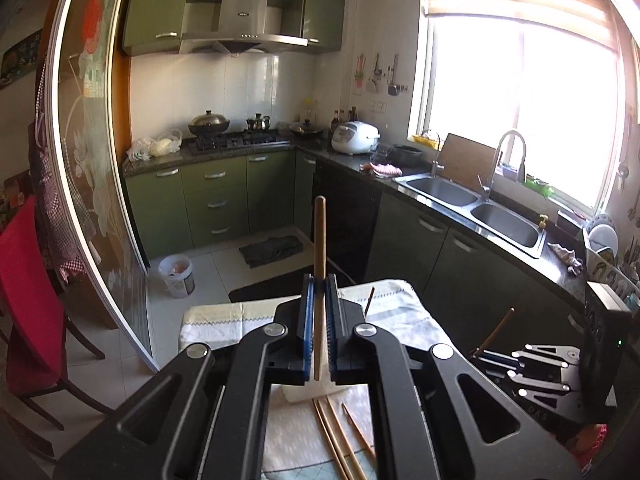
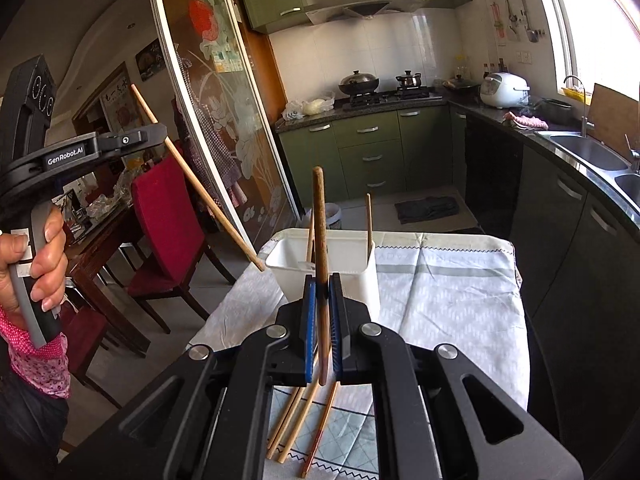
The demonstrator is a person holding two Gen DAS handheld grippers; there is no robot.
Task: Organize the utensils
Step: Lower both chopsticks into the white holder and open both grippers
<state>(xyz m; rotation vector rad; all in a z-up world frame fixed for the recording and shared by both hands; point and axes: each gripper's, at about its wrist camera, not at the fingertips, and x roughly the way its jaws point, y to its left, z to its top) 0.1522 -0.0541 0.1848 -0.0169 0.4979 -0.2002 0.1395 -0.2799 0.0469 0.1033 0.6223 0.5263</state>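
Two handheld claws work above a small cloth-covered table (image 2: pixel 448 292) in a green kitchen. The left gripper (image 1: pixel 319 288) is clenched on a light wooden chopstick (image 1: pixel 319 280) that stands upright between its blue pads (image 1: pixel 307 320), the rounded top rising well above the fingertips and the lower end poking out just below them. Under and just ahead of this claw, loose chopsticks (image 1: pixel 340 440) lie on the cloth. From the right camera, the left hand (image 2: pixel 36 264) shows at far left, its chopstick slanting down toward the near left rim of a white container (image 2: pixel 360 280). The right gripper (image 2: pixel 322 292) is clamped on a darker brown chopstick (image 2: pixel 320 232), held upright just in front of that container, which has chopsticks standing in it. More chopsticks (image 2: pixel 300 420) lie on the cloth directly beneath this claw.
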